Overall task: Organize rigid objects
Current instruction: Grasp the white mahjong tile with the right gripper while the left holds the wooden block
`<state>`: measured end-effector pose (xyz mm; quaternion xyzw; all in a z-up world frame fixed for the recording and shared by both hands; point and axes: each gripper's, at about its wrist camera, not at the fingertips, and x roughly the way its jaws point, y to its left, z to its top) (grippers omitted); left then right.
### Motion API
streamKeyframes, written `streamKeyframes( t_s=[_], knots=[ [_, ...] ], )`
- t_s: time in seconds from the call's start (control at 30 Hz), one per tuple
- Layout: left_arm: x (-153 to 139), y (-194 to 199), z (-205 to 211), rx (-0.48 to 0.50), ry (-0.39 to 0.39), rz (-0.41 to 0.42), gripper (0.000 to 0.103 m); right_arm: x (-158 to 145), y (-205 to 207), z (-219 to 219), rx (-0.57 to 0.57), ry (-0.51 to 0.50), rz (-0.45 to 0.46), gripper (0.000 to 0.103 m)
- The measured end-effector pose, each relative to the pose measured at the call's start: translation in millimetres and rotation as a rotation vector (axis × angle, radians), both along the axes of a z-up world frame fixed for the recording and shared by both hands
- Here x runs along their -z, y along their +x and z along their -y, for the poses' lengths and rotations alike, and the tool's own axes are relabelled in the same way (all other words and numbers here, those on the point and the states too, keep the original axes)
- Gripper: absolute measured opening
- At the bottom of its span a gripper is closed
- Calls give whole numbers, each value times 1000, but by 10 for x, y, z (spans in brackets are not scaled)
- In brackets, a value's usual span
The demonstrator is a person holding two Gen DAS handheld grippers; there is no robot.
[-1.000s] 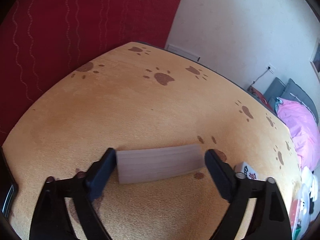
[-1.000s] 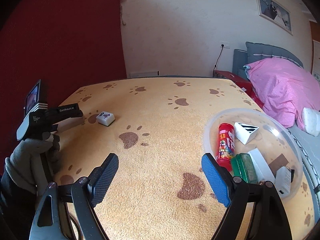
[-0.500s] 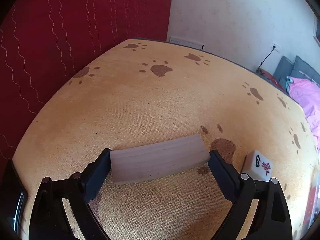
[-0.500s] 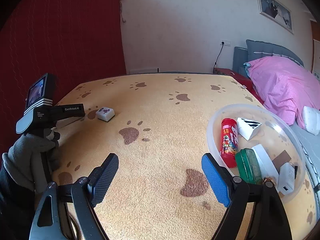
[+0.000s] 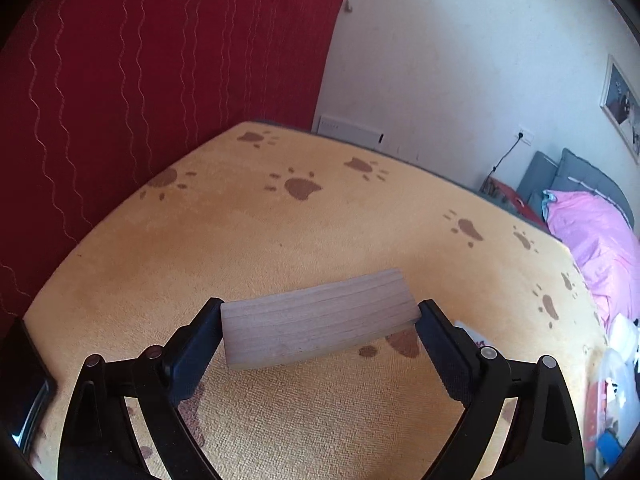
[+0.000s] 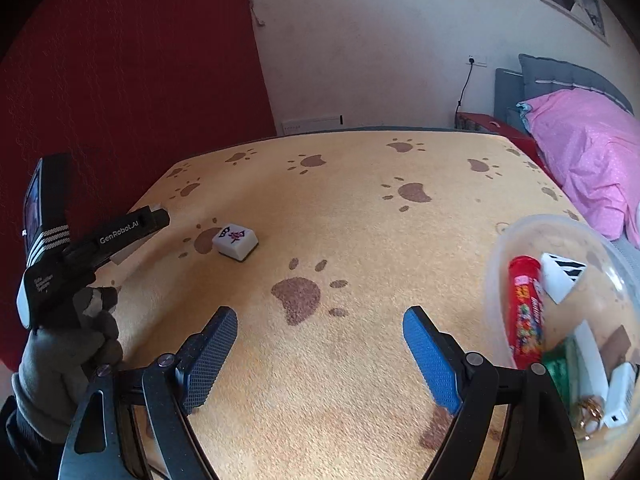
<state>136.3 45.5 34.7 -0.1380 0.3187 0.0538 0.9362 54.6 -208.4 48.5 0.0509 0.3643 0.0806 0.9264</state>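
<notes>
My left gripper [image 5: 320, 320] is shut on a pale wooden block [image 5: 316, 318], holding it by its two ends a little above the orange paw-print cloth [image 5: 280, 232]. The left gripper also shows at the left of the right wrist view [image 6: 132, 228], lifted off the cloth. A white mahjong tile [image 6: 235, 241] lies on the cloth just right of it. My right gripper [image 6: 320, 354] is open and empty above the cloth. A clear plastic bowl [image 6: 500, 248] at the right holds a red candy tube [image 6: 524, 308], a black-striped white block [image 6: 560, 276], a green box and other small items.
A red curtain [image 5: 140, 80] hangs along the left side and a white wall [image 6: 380, 40] stands behind the table. A bed with pink bedding [image 6: 588, 148] is at the right. The table's far edge [image 6: 360, 130] runs below the wall.
My left gripper has closed on the wooden block and lifted it off the cloth, tilting upward. The right gripper has drifted slightly, with the bowl sliding further right in its view.
</notes>
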Motion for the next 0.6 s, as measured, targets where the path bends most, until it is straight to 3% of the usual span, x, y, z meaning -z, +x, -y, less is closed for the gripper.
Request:
streamKeyframes(
  t_s=[0.2, 0.4, 0.47, 0.6],
  knots=[
    [-31, -29, -115, -54, -13, 9, 95, 77, 384, -300, -52, 15, -49, 88],
    [19, -16, -205, -93, -25, -10, 95, 128, 641, -607, -90, -31, -42, 88],
    [42, -9, -222, -99, -29, -18, 95, 147, 711, -704, -106, -51, -38, 84],
    [82, 2, -271, -115, -42, -28, 95, 211, 850, -853, -131, -89, -52, 66]
  ],
)
